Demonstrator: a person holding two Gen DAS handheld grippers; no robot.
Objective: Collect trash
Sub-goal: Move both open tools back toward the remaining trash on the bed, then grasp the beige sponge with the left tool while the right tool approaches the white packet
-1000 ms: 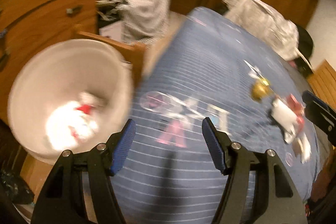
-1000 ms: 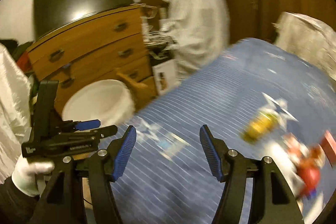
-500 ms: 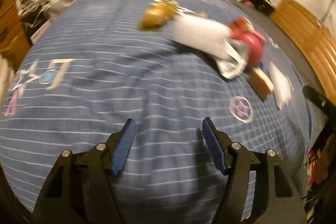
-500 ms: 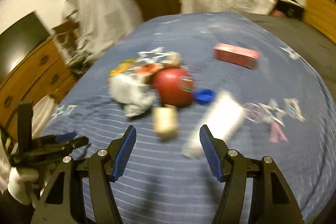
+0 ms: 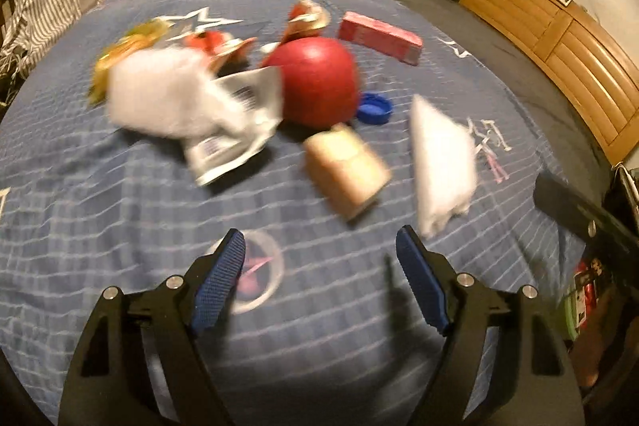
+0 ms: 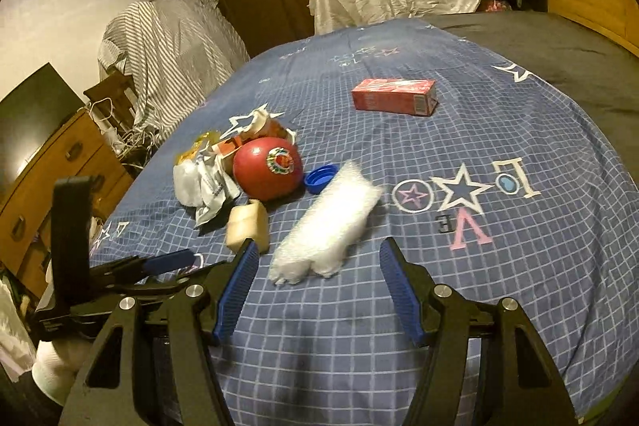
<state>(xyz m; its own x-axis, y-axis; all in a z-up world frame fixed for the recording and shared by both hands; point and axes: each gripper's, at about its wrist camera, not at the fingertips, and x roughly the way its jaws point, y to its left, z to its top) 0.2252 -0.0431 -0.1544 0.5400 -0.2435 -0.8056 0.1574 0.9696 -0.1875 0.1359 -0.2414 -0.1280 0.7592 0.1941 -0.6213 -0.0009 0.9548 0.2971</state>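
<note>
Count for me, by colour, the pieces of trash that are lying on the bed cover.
Red: 2, the round ball and the long carton
Blue: 1, the bottle cap
White: 3, the bubble wrap, the crumpled bag and the printed wrapper
Tan: 1, the small block
Yellow: 1, the wrapper
Orange and white: 1, the torn pack
Total: 9

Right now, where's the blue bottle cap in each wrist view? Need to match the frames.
Left wrist: blue bottle cap sits right of centre, at the lower right foot of the red ball.
Right wrist: cap lies centre-left, just right of the ball, beside the upper end of the clear plastic wrap.
Shared landmark: red carton farther up the bed.
</note>
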